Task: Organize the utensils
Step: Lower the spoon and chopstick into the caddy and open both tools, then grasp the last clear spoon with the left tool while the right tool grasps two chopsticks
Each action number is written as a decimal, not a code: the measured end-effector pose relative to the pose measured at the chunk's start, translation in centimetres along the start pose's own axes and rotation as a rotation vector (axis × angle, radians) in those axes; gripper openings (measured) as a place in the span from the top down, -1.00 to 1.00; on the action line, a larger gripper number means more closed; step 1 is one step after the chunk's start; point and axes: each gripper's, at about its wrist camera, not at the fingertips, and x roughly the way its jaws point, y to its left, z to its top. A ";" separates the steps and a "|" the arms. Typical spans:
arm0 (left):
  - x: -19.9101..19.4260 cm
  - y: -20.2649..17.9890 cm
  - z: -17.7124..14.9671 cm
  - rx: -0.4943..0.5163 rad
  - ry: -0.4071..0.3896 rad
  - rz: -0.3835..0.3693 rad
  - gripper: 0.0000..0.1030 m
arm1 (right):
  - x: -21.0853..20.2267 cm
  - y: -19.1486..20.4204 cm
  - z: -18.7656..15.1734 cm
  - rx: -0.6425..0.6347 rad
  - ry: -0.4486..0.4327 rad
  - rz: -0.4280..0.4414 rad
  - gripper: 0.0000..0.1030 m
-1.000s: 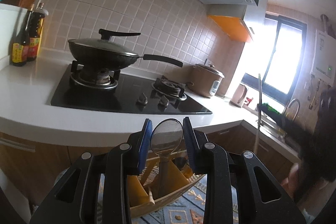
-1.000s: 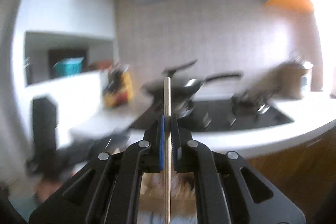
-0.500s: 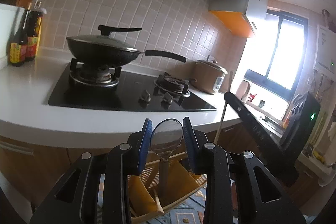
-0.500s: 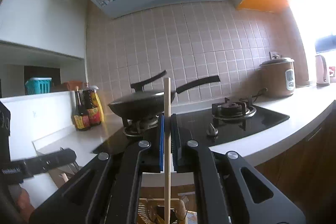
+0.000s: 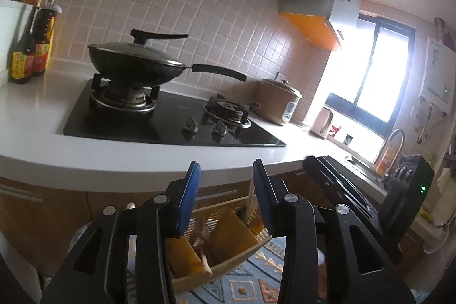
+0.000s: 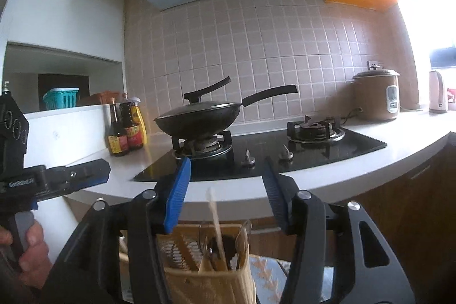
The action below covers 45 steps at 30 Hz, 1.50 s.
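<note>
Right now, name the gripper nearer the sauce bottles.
Left. The left gripper, opening empty, hangs below the sauce bottles; the right gripper, opening around a chopstick, faces the wok.

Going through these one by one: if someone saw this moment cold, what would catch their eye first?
Probably the black lidded wok on the stove's left burner, dark against the pink tiled wall. Next, low in both views, the wooden utensil holder below the counter edge, with a chopstick standing in it. Above it the right gripper and the left gripper have their jaws opening, nothing pressed between the pads.
</note>
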 end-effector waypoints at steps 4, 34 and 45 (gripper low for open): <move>-2.7 -0.8 0.4 -0.003 -0.016 0.007 0.30 | -3.8 0.1 0.8 0.003 0.057 0.005 0.06; -3.0 -0.6 -20.8 -0.352 0.575 0.165 0.12 | -9.2 5.1 -19.2 -0.044 0.996 0.092 0.54; -1.8 -5.0 -23.6 -0.185 0.599 0.265 0.06 | -12.5 3.8 -19.8 -0.138 0.915 -0.003 0.79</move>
